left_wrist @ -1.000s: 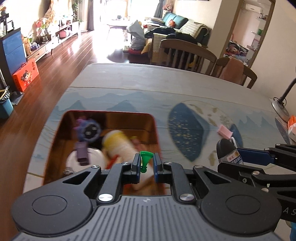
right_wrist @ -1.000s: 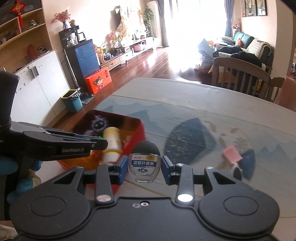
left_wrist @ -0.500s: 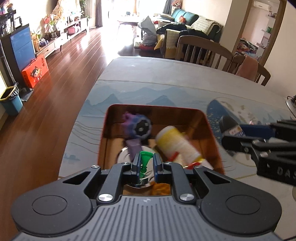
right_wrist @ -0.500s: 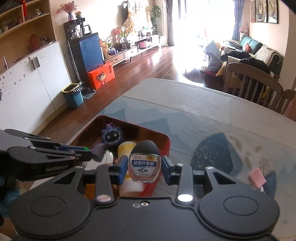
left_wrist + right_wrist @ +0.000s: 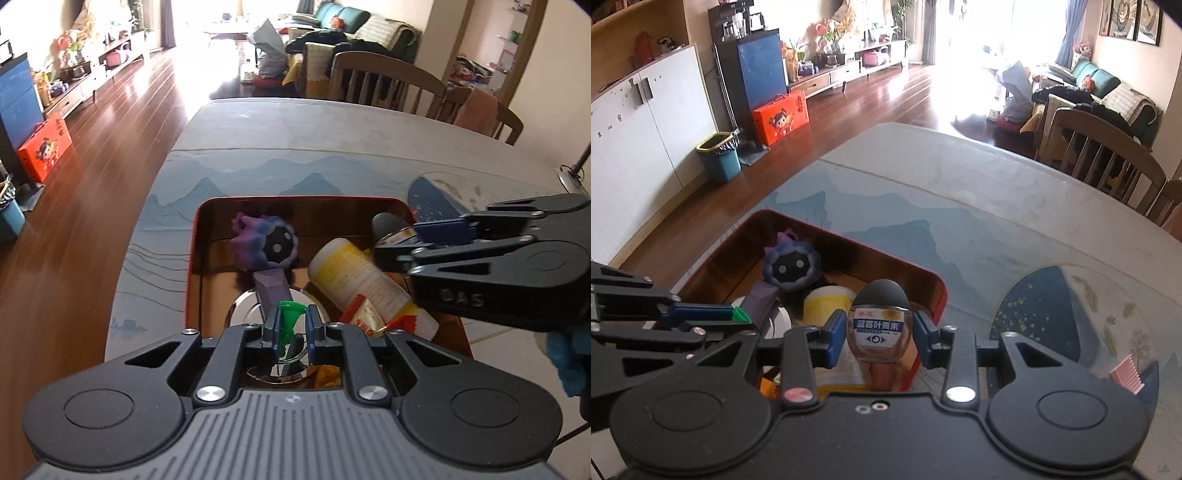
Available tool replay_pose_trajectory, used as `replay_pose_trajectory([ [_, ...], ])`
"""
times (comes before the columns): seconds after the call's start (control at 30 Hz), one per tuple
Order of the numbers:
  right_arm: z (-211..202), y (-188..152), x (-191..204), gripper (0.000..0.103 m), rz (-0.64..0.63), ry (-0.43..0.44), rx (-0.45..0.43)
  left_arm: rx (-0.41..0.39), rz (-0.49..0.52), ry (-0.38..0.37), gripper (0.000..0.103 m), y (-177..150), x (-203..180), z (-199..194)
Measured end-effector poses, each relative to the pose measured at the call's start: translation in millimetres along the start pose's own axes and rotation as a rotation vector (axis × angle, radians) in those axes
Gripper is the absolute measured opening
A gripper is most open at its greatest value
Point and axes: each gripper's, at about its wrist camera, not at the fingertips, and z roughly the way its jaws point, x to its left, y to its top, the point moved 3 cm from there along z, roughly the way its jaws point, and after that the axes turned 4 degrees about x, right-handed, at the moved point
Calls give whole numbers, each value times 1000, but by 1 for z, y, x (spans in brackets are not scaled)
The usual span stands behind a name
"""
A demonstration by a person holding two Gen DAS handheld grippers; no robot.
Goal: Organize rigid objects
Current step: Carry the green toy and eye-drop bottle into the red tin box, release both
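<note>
The left gripper (image 5: 290, 325) pinches a green piece (image 5: 287, 318), its lower end hidden; the right gripper (image 5: 880, 332) seemingly grips a small bottle (image 5: 879, 325) above the red box (image 5: 934, 295).

Inside the red tin (image 5: 195, 236), the floor on the left side lies bare, left of the left tongs (image 5: 290, 326). Ahead of them a purple toy (image 5: 266, 245) blocks the way; to their right a yellow bottle (image 5: 365, 280) lies slanted, with the right tongs (image 5: 880, 334) above it. Past the tin's far wall the tablecloth (image 5: 295, 147) is open.
</note>
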Motion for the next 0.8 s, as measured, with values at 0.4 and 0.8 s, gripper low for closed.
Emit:
replay_pose_trajectory([
  [0.4, -1, -1, 2, 40, 11, 17, 6, 43, -17, -11, 13, 0, 0, 15],
  [0.8, -24, -10, -2, 48, 50, 41, -33, 39, -49, 0, 15, 1, 0, 7],
])
